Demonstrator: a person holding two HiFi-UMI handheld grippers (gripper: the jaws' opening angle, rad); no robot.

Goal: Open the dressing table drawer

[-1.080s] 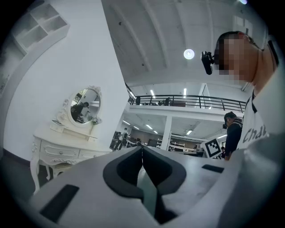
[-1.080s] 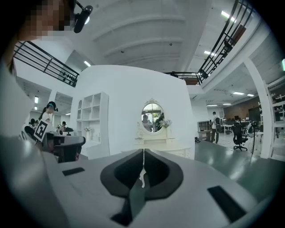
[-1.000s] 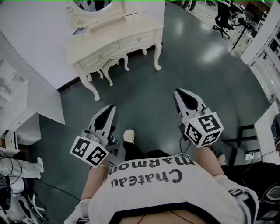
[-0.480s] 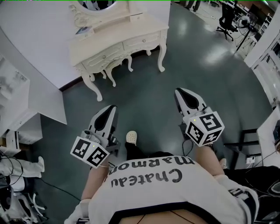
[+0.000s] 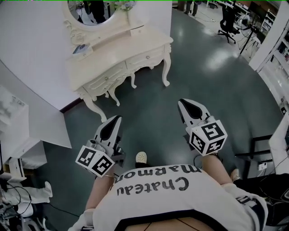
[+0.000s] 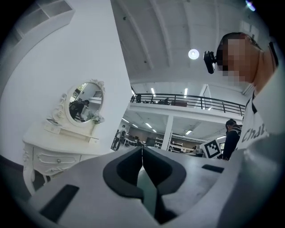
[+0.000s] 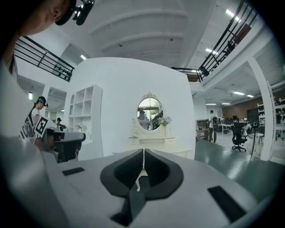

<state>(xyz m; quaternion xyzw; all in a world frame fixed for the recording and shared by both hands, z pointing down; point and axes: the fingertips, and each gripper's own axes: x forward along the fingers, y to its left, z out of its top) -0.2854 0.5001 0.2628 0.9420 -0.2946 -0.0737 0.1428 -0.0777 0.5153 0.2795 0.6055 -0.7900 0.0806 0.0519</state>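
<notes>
A cream dressing table [image 5: 122, 49] with an oval mirror [image 5: 92, 11] stands against the white curved wall at the upper left of the head view. Its front has two drawers [image 5: 106, 76] [image 5: 146, 57] with small knobs, both closed. My left gripper [image 5: 117, 118] is held level over the floor, short of the table's near leg, jaws shut on nothing. My right gripper [image 5: 181, 102] is to the right at about the same distance, also shut and empty. The table [image 6: 53, 149] sits low and left in the left gripper view. In the right gripper view the table [image 7: 153, 141] lies straight ahead.
Grey-green floor [image 5: 149, 113] lies between me and the table. A white shelf unit [image 5: 18, 122] stands at the left, an office chair [image 5: 228, 18] at the far back right. White racks [image 5: 275, 67] and a black frame [image 5: 255, 151] line the right side. My shoe [image 5: 142, 157] shows below.
The person has stepped forward: the dressing table has come nearer and lower in the head view and more of the mirror shows. Both grippers travelled along, jaws still shut.
</notes>
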